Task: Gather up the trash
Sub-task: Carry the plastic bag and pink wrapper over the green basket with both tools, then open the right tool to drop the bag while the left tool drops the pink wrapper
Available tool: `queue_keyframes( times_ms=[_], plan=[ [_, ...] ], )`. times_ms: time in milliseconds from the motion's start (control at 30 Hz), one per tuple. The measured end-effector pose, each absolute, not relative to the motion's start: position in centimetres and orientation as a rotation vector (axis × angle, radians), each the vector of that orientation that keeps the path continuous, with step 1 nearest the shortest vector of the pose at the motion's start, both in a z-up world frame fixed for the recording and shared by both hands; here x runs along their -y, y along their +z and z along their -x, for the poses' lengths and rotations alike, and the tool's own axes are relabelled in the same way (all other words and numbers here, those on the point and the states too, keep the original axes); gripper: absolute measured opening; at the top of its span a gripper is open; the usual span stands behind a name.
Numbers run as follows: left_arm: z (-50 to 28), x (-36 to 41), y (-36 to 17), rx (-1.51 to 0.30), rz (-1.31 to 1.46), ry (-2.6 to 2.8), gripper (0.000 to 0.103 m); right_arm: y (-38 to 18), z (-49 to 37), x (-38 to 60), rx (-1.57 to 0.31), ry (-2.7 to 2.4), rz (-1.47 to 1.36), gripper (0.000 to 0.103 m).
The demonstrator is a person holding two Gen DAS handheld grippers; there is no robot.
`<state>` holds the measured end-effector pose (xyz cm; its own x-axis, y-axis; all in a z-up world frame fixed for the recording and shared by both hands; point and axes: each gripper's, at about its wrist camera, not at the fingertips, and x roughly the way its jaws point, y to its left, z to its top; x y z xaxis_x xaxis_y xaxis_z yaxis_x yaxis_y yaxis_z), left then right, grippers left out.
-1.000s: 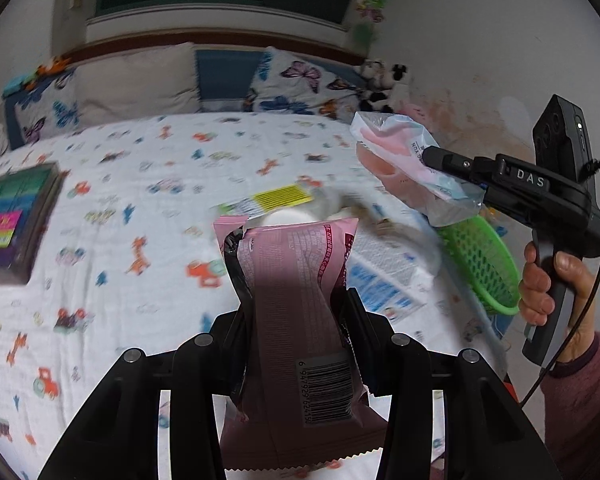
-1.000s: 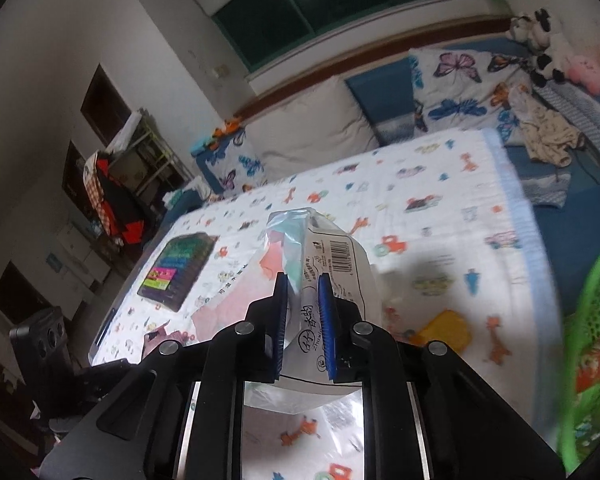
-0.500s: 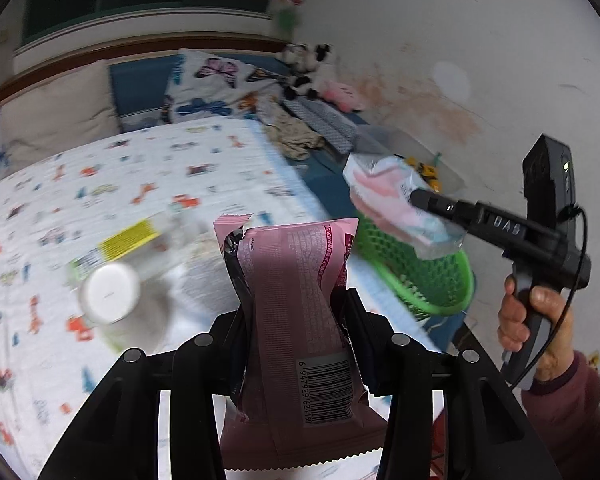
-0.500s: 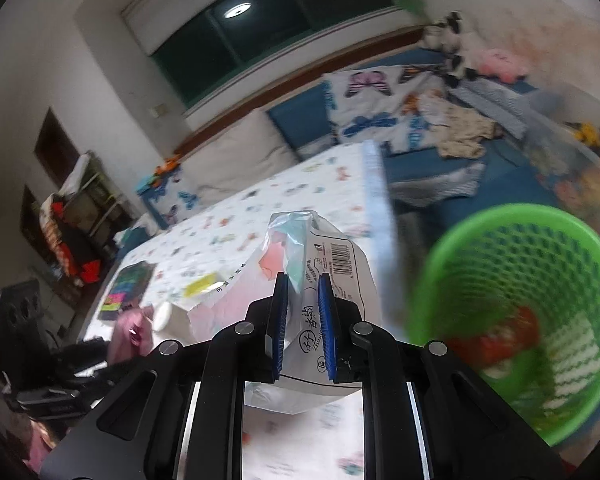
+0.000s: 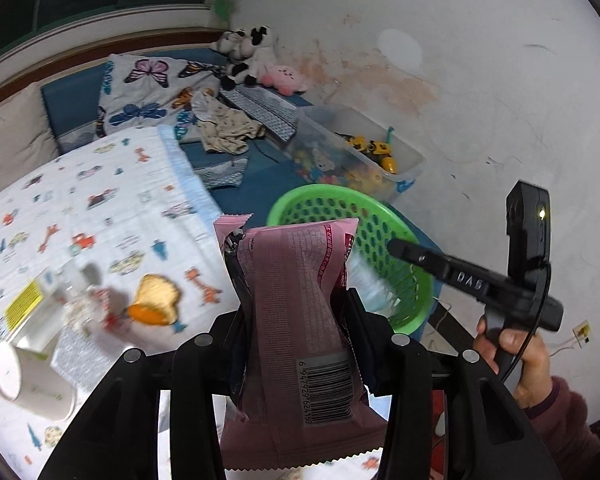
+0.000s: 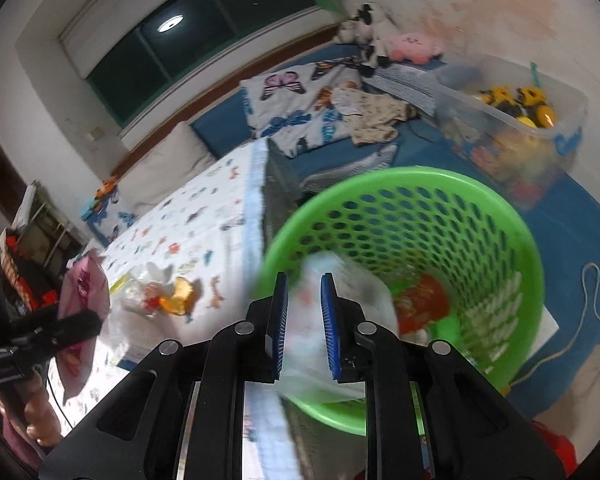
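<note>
Pink wrapper (image 5: 300, 320): crinkled foil-lined snack packet, matte pink face with fine print, barcode near the serrated lower edge, torn top showing dark lining. Clamped upright in left gripper (image 5: 300, 300), pads pressed into both sides, packet pinched to a waist; held above the bed edge, beside the basket.

White plastic bag (image 6: 332, 320): thin, translucent, crumpled, blurred. Lies between the blue ribbed pads (image 6: 327, 312) of right gripper (image 6: 304, 316), over the basket's near rim; jaws just opening, a narrow gap showing, whether the pads still touch the bag cannot be told.

Green basket (image 6: 520, 248): round moulded plastic, perforated wall of oval holes, smooth rolled rim. Stands on blue mat beside the bed. Holds a red wrapper (image 6: 424, 300) at the bottom.

Bed sheet (image 5: 100, 200): white quilted cotton, small printed vehicles and giraffes. Bears a clear bottle (image 5: 28, 340) with white cap and yellow label, lying on its side, and an orange-yellow crumpled wrapper (image 5: 156, 300), both blurred.

Clear storage box (image 5: 360, 160): rectangular, translucent plastic, filled with toys, against the wall behind the basket.
</note>
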<state>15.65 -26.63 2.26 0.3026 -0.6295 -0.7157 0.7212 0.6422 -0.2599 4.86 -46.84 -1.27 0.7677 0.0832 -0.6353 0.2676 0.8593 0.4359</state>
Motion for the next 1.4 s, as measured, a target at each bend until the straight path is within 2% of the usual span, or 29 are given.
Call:
queue_keyframes(
  times_ms=[200,367,533,633,867,1300,1400],
  plan=[
    [-15.9,30.4,2.1,-0.898,-0.146,-0.935,0.043,-2.0,-3.5,48.4,-0.693,-0.161,-0.552,0.023],
    [-16.5,32.9,1.1,-0.919,-0.159,-0.946,0.043,-1.9,-1.6,49.3,-0.677,-0.198,-0.543,0.033],
    [-17.2,35.4,-0.4,-0.956,-0.174,-0.943,0.045,-1.6,0.1,49.2,-0.658,-0.243,-0.506,0.049],
    [-17.4,36.9,-0.9,-0.968,-0.182,-0.944,0.046,-1.5,0.8,49.2,-0.644,-0.258,-0.493,0.053],
    [-17.3,38.9,-1.7,-0.975,-0.200,-0.948,0.066,-1.6,1.9,48.8,-0.629,-0.276,-0.480,0.059],
    [-17.0,35.2,-1.0,-0.927,-0.180,-0.887,0.069,-1.4,2.2,47.5,-0.621,-0.249,-0.474,0.064],
    [-16.7,33.1,-0.3,-0.897,-0.172,-0.859,0.069,-1.1,1.8,46.6,-0.615,-0.229,-0.464,0.070]
  ],
)
